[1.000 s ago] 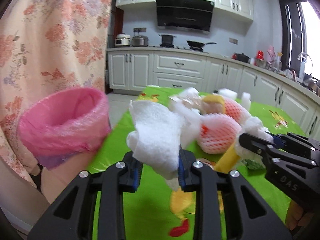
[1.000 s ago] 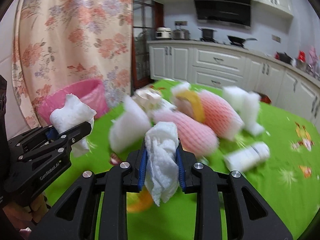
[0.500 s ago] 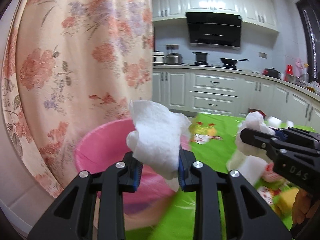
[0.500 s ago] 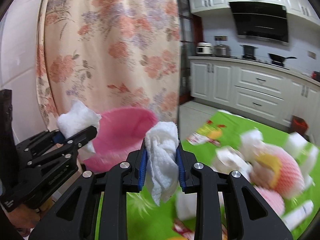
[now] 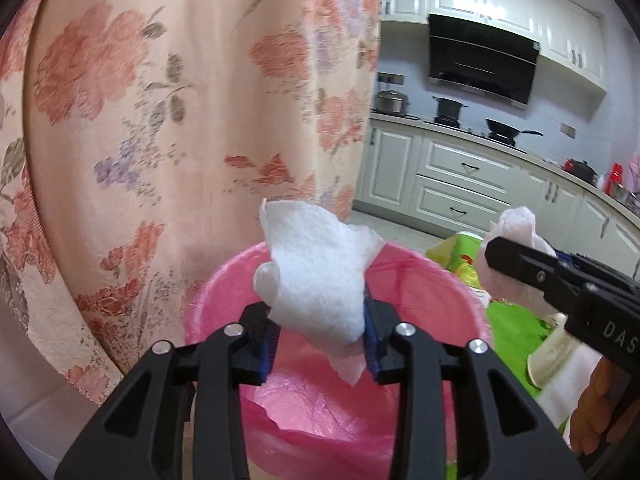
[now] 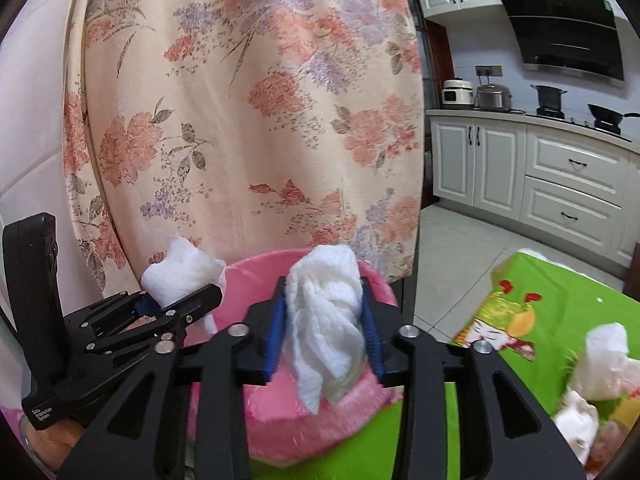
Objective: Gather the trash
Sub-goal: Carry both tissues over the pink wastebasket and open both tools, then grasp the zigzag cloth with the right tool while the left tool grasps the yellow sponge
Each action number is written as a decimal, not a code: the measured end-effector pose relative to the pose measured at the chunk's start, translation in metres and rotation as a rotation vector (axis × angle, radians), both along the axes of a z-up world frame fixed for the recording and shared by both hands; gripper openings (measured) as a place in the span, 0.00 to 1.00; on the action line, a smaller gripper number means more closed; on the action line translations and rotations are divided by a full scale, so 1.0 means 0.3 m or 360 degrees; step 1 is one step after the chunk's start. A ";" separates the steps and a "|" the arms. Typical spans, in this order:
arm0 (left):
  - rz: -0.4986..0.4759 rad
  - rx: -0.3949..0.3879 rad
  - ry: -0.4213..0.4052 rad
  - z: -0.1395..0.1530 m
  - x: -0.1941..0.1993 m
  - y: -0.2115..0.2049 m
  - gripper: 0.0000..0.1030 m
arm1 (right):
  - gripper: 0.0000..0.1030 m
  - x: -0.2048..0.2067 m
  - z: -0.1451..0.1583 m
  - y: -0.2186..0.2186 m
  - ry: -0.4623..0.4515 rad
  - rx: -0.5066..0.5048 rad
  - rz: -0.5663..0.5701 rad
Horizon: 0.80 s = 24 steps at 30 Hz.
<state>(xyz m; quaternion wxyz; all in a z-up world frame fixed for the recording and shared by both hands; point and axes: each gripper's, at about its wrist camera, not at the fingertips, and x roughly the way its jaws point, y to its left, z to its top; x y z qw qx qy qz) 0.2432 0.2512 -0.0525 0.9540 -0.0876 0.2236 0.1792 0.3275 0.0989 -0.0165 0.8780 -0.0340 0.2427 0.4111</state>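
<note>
Left gripper: the left gripper (image 5: 318, 340) hangs over the mouth of the pink bin, its jaws opening, with a crumpled white tissue (image 5: 316, 276) between the blue pads.
Left pads: the tissue lies against the right-hand pad, while a slim gap shows at the left-hand pad, so the pinch is letting go.
Left tissue: it stands up out of the claw, and its lower tail hangs below the fingertips toward the bin's inside.
Right gripper: the right gripper (image 6: 324, 328) sits just above the near rim of the bin, its jaws opening as well, with a twisted white paper towel (image 6: 326, 316) between the pads.
Right pads: the towel fills the space from one pad to the other and droops beneath them; whether they press on it cannot be told for sure.
Bin: the pink bin (image 5: 448, 280), lined with a pink bag, lies directly under and ahead of both claws.
Curtain: a floral curtain (image 5: 180, 120) hangs just behind the bin, beyond the fingertips.
Table: the green tablecloth (image 6: 560, 304) spreads to the right of the right claw, with more white scraps (image 6: 604, 364) lying on it, well apart from the bin.
Claws together: seen from the right wrist, the left claw sits to the left, near and slightly ahead.
</note>
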 end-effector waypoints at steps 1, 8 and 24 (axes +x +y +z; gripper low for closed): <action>0.0021 -0.0007 0.0003 -0.003 -0.001 0.013 0.42 | 0.62 0.003 -0.004 0.011 0.0003 -0.0008 0.0007; 0.0105 0.0012 0.0019 -0.013 -0.045 0.032 0.65 | 0.73 -0.014 -0.026 -0.006 -0.0008 -0.0027 0.0000; -0.0133 0.0033 0.0033 -0.048 -0.145 -0.367 0.95 | 0.73 -0.205 -0.041 -0.422 0.0037 -0.0075 -0.0325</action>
